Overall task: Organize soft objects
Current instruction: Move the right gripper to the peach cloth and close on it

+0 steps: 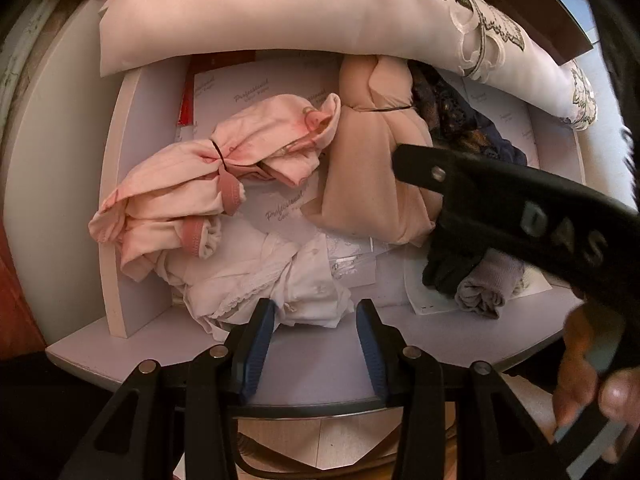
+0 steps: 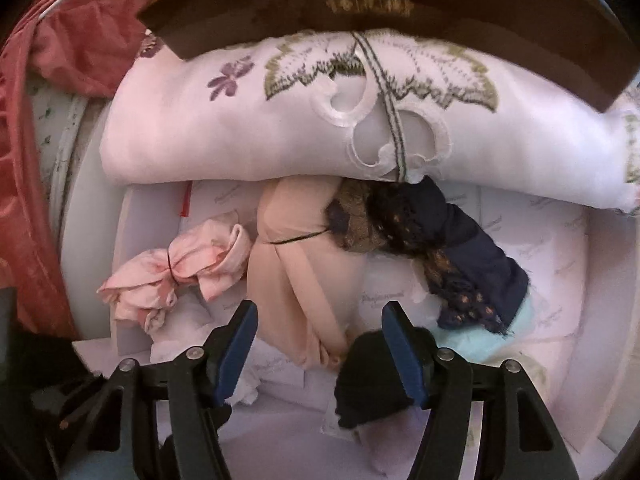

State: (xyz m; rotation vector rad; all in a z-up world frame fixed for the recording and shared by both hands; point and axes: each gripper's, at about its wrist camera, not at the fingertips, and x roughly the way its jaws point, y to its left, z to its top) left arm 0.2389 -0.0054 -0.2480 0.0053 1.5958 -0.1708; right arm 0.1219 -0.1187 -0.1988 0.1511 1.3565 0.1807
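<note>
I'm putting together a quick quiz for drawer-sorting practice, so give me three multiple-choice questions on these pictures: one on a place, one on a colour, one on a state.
1. Where does the embroidered pillow lie?
A. Across the far end of the drawer, over the top of the beige bundle
B. On the floor
C. On a chair

2. What colour is the band around the pink bundle?
A. Red
B. Black
C. White

3. How is the left claw?
A. Shut on a sock
B. Shut on a towel
C. Open, nothing between its pads

Answers:
1. A: it spans the far end above the bundles.
2. B: a thin black band cinches the bundle's middle.
3. C: the pads stand apart with nothing between them.
</note>
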